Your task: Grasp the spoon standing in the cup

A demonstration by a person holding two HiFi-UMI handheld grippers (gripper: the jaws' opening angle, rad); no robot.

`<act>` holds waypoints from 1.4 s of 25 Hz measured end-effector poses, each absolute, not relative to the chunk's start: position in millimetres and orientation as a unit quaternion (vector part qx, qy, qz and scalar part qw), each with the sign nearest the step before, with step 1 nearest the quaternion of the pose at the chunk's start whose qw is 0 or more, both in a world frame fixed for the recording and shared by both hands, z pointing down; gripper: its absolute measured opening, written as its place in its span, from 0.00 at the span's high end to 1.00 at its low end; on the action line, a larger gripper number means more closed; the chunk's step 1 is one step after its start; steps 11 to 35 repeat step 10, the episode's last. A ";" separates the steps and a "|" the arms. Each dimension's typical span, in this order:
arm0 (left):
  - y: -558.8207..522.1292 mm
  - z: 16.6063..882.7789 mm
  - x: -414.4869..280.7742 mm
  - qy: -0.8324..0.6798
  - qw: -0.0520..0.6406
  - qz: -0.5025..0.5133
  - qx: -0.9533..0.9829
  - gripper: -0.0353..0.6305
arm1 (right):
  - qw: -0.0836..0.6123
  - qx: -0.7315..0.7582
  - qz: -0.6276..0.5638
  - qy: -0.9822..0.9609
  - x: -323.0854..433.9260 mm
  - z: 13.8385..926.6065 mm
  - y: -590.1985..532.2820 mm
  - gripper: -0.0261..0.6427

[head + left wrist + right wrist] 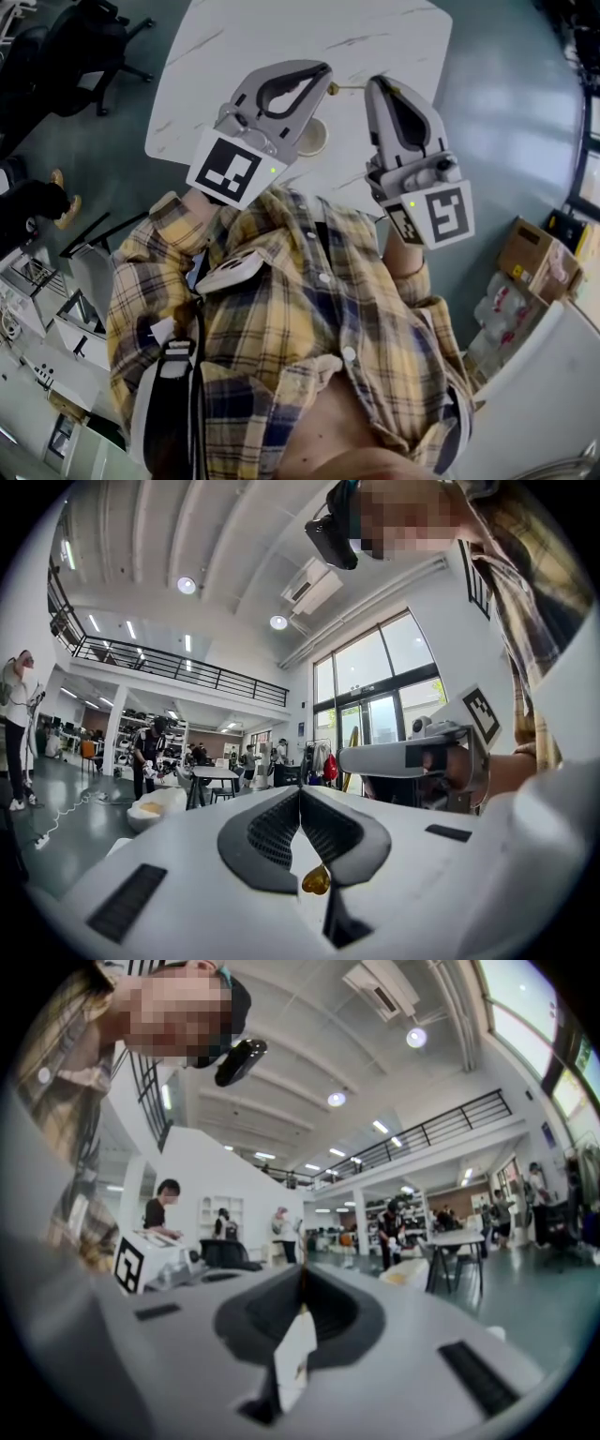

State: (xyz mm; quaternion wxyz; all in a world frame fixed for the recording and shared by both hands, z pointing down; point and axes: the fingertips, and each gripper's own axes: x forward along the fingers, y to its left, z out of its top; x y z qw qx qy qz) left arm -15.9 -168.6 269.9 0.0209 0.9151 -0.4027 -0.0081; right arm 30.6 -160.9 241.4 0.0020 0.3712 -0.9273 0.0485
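In the head view both grippers are held up level over the white marble table point(281, 37). A thin gold spoon point(354, 89) lies crosswise between their tips. My right gripper point(379, 84) is shut with the spoon's handle at its tips; in the right gripper view a thin line point(302, 1283) sits in the closed seam. My left gripper point(323, 70) is shut too. The spoon's gold end point(316, 880) shows in the slot under the left gripper's tips; whether they touch it I cannot tell. The cream cup point(314, 142) peeks out below the left gripper, mostly hidden.
Black office chairs point(84, 47) stand on the grey floor left of the table. A cardboard box point(530, 253) and wrapped packs sit at the right. The gripper views show a large hall with tables point(214, 775) and several people far off.
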 end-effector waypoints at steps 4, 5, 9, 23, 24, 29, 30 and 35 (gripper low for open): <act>-166.8 272.2 -14.4 -0.388 0.012 0.006 0.921 0.92 | 0.006 0.369 0.050 -0.928 27.8 243.3 -163.8 0.91; -166.7 273.6 -14.3 -0.385 0.012 0.010 0.923 0.92 | 0.007 0.368 0.049 -0.928 27.5 243.7 -164.6 0.91; -171.6 277.3 -9.5 -0.371 0.004 0.014 0.928 0.92 | 0.010 0.375 0.041 -0.926 34.8 245.7 -171.0 0.91; -173.0 277.3 -7.5 -0.368 0.000 0.012 0.930 0.92 | 0.011 0.378 0.038 -0.925 37.8 246.5 -172.5 0.91; -173.0 277.3 -7.5 -0.368 0.000 0.012 0.930 0.92 | 0.011 0.378 0.038 -0.925 37.8 246.5 -172.5 0.91; -173.0 277.3 -7.5 -0.368 0.000 0.012 0.930 0.92 | 0.011 0.378 0.038 -0.925 37.8 246.5 -172.5 0.91; -173.0 277.3 -7.5 -0.368 0.000 0.012 0.930 0.92 | 0.011 0.378 0.038 -0.925 37.8 246.5 -172.5 0.91; -173.0 277.3 -7.5 -0.368 0.000 0.012 0.930 0.92 | 0.011 0.378 0.038 -0.925 37.8 246.5 -172.5 0.91</act>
